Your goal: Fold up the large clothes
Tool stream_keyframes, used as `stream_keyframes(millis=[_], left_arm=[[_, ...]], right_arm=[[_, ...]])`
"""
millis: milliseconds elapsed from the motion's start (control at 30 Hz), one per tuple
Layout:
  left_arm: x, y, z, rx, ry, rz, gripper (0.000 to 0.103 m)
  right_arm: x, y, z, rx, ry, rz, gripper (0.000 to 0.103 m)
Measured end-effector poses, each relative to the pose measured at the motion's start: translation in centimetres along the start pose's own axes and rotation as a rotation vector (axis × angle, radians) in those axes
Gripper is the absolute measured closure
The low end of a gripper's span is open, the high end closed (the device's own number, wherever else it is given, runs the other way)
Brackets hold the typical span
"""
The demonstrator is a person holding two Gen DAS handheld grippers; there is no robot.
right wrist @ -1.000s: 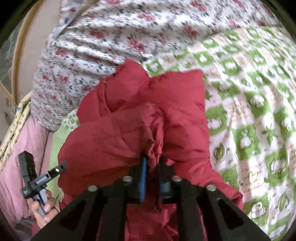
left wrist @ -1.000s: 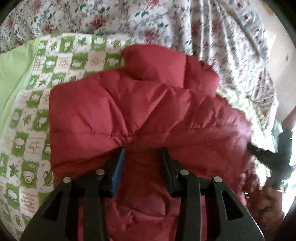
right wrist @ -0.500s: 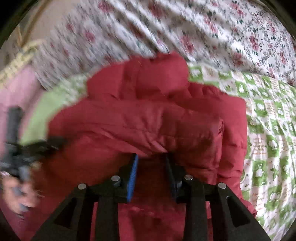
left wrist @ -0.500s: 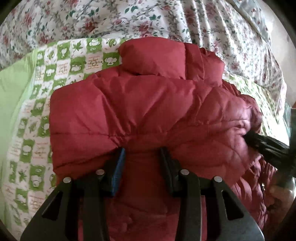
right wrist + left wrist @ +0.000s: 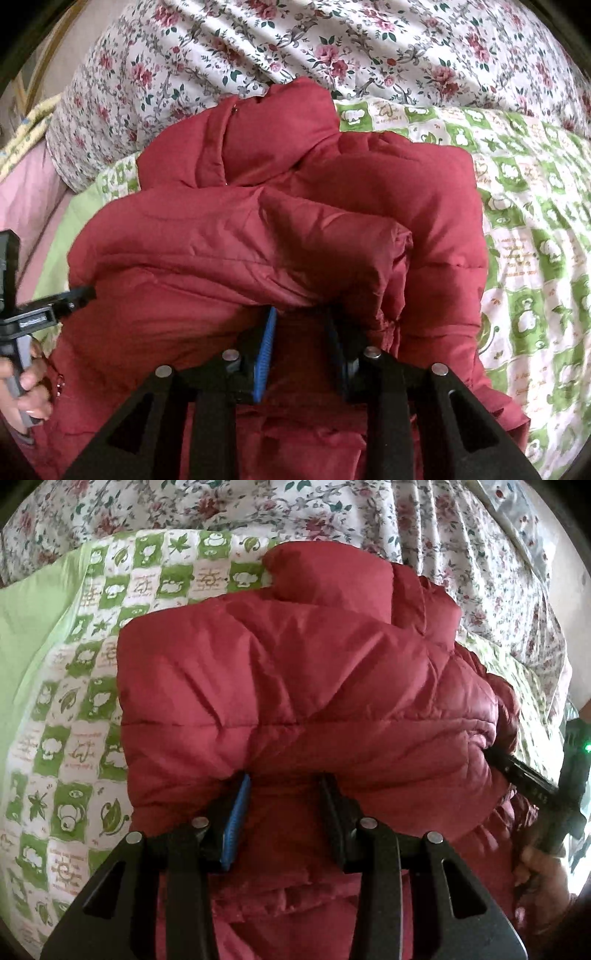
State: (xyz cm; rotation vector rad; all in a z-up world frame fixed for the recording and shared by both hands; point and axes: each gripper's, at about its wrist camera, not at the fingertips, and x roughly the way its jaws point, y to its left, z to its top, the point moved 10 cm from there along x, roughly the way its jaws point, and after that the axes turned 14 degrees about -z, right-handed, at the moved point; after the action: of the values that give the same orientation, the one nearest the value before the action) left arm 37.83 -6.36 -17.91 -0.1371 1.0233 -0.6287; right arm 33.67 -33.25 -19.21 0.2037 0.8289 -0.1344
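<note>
1. Fold step: your left gripper (image 5: 282,794) and right gripper (image 5: 299,325) each clamp a thick bunch of the red padded jacket (image 5: 295,686), doubled over on the green checked quilt (image 5: 74,716)
2. Next, I judge: lay it flat, then release
3. Both grippers slant downward

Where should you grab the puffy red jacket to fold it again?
Probably the near folded edge of the red jacket, coming from the near side with one tool toward each end. The edge is thick and rounded, so it gives plenty to pinch. The left tool and right tool already have padding bunched between their fingers there. The collar lies farthest away.
</note>
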Motion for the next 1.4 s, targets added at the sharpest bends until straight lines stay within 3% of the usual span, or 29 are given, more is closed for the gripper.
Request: stream_keyframes(millis=[200, 433, 567, 767, 933, 967, 1067, 1100, 1200, 1400], left_arm=[[0.1, -0.3, 0.0, -0.011, 0.021, 0.063, 0.066], [-0.3, -0.8, 0.0, -0.048, 0.055, 0.209, 0.066], [-2.8, -2.6, -0.7, -0.012, 0.019, 0.264, 0.066], [-3.7, -1.9, -2.6, -0.030, 0.011, 0.243, 0.065], [-3.0, -1.3, -2.2, -0.054, 0.010, 0.221, 0.065], [-3.1, -1.4, -2.3, -0.049, 0.009, 0.218, 0.065], [-4.3, -2.1, -2.8, -0.047, -0.001, 0.177, 0.065], [-5.1, -2.4, -3.2, -0.051, -0.004, 0.151, 0.065], [-7.8, -3.3, -5.3, -0.058, -0.012, 0.063, 0.064], [-13.3, -2.8, -10.8, -0.101, -0.041, -0.015, 0.064]], right_arm=[[-0.3, -0.3, 0.0, 0.054, -0.011, 0.065, 0.075], [-0.6, -0.6, -0.2, 0.076, -0.026, 0.093, 0.075], [-0.6, -0.7, -0.3, 0.076, -0.025, 0.094, 0.075], [-0.8, -0.6, -0.2, 0.073, -0.028, 0.086, 0.075], [-4.4, -1.1, -0.7, 0.120, -0.006, 0.126, 0.071], [-5.8, -1.5, -1.0, 0.134, -0.006, 0.133, 0.069], [-10.0, -1.9, -2.2, 0.137, -0.021, 0.175, 0.042], [-11.9, -2.2, -2.9, 0.129, -0.033, 0.181, 0.038], [-14.9, -2.6, -4.9, 0.102, -0.026, 0.181, 0.038], [-19.2, -4.9, -8.7, 0.125, 0.002, 0.142, 0.037]])
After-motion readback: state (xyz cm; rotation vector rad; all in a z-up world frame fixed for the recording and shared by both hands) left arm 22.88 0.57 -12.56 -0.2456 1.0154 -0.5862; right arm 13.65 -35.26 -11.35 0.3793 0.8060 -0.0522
